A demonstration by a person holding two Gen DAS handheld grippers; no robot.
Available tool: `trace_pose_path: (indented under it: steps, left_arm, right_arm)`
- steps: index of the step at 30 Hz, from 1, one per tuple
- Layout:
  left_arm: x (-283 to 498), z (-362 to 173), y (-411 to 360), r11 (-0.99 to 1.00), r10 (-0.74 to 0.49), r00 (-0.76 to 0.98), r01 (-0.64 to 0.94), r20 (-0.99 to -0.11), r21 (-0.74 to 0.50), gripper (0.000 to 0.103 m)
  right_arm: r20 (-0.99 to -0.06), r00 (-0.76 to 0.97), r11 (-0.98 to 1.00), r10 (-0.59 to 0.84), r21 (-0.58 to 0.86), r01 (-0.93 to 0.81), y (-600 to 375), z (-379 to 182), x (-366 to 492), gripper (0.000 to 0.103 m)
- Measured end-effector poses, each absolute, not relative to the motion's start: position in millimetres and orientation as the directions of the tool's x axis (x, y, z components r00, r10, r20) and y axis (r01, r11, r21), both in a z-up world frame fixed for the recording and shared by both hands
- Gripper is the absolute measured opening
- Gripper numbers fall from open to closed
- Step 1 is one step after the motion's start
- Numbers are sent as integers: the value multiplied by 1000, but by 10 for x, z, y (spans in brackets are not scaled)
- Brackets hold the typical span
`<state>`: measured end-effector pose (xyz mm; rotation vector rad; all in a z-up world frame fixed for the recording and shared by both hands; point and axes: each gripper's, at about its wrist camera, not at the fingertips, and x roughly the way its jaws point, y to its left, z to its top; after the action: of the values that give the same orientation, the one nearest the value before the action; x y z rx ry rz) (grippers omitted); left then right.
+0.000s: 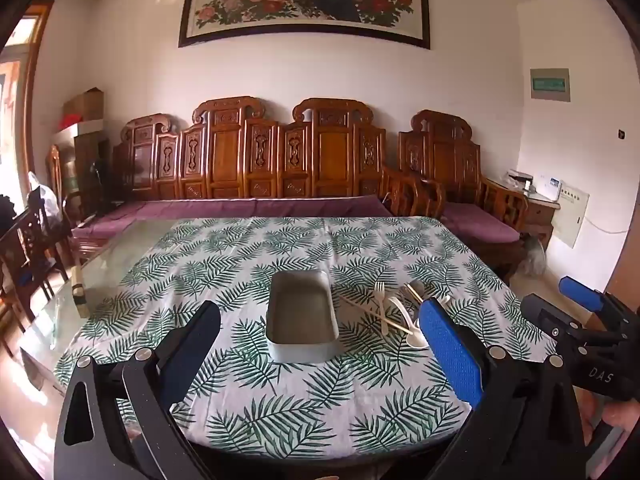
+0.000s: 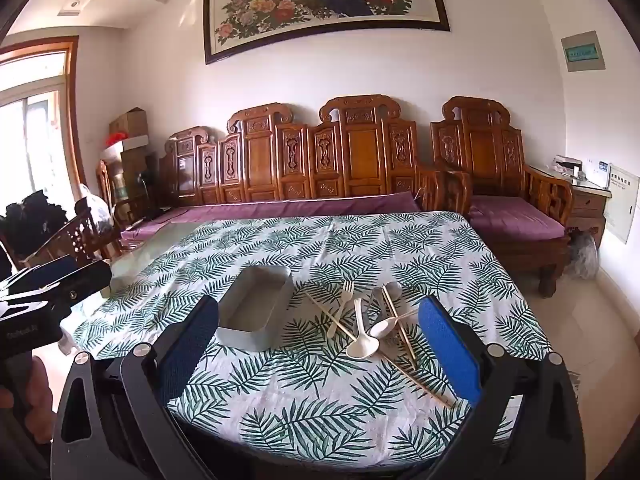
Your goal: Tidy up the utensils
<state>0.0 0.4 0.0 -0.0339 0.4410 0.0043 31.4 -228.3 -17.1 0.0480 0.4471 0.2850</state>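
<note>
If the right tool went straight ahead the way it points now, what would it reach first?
Probably the white spoon at the near edge of the utensil pile, where the right tool, open and empty, points between its fingers. The metal tray lies left of that line. Depth is uncertain.

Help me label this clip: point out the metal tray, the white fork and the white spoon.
metal tray [image 1: 301, 312]: left wrist view, on its inner floor.
white fork [image 2: 346, 289]: right wrist view, on the tines.
white spoon [image 2: 359, 348]: right wrist view, on the bowl.
</note>
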Motion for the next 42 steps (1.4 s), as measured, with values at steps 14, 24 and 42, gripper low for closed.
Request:
trace_pose_path:
  steps: [14,24,42]
  left_arm:
    - [-6,9,-34,1000,-1,903,-11,-431,-26,97]
    - [-10,-18,-4,1000,-4,903,-6,-430,-22,97]
    - [-32,-8,-2,1000,-8,905,-2,-425,-24,97]
  right_arm:
    - [-418,862,958,287,115,-263,-2276,-170,304,100]
    - [-420,861,958,288,121,-261,-2293,-167,311,100]
    - [-421,860,957,289,124,-261,-2273,-225,315,100]
